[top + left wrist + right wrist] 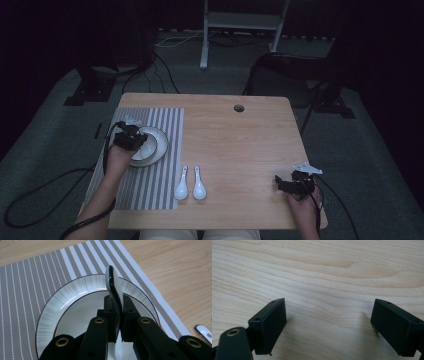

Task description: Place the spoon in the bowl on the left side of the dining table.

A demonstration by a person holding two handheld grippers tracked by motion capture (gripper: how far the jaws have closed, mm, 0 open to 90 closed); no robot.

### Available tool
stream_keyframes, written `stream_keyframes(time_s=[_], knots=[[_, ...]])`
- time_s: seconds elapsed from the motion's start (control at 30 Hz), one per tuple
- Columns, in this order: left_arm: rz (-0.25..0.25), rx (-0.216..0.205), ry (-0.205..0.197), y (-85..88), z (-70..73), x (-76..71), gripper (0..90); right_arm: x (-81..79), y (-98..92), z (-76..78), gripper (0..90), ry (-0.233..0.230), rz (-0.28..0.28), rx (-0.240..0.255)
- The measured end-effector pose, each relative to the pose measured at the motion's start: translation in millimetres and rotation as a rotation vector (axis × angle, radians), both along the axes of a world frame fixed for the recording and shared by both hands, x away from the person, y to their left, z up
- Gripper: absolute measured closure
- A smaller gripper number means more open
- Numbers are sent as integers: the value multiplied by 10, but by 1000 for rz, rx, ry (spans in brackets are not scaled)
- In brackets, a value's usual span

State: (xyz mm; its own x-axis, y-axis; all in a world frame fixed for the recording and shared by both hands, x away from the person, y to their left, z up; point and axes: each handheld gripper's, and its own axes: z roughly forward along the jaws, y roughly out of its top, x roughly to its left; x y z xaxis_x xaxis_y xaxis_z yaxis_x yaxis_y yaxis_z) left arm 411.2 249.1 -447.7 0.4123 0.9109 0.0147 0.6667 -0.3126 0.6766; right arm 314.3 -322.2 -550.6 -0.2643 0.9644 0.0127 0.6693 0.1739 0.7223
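One spoon (115,290) clamped over plate (50,312).

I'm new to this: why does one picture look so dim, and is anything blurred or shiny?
High view: dim, dark surroundings, pale wooden table lit. Left gripper view: bright and sharp, glare on the white ribbed plate and on the glossy white bowl's rim in the left gripper. Right gripper view: even light, soft shadows beside the open right gripper.
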Motion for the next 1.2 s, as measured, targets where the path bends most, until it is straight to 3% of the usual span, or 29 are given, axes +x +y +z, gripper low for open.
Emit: stream_keyframes(time_s=[0.17,0.33,0.67,0.8,0.87,0.97,1.03,1.2], knots=[[-16,-16,10,19,-16,71,851,0,0,0,126,0,0,0],[-7,-9,59,53,-153,139,846,0,0,0,126,0,0,0],[18,-11,108,86,-329,201,835,0,0,0,126,0,0,0],[33,-14,119,94,-378,219,792,0,0,0,126,0,0,0],[33,-8,118,70,-380,225,698,0,0,0,126,0,-1,1],[29,-8,119,54,-388,225,676,0,0,0,126,0,0,0],[27,-1,121,35,-385,211,602,0,0,0,126,0,0,0],[33,-27,109,0,-334,133,527,0,0,0,126,0,0,0]])
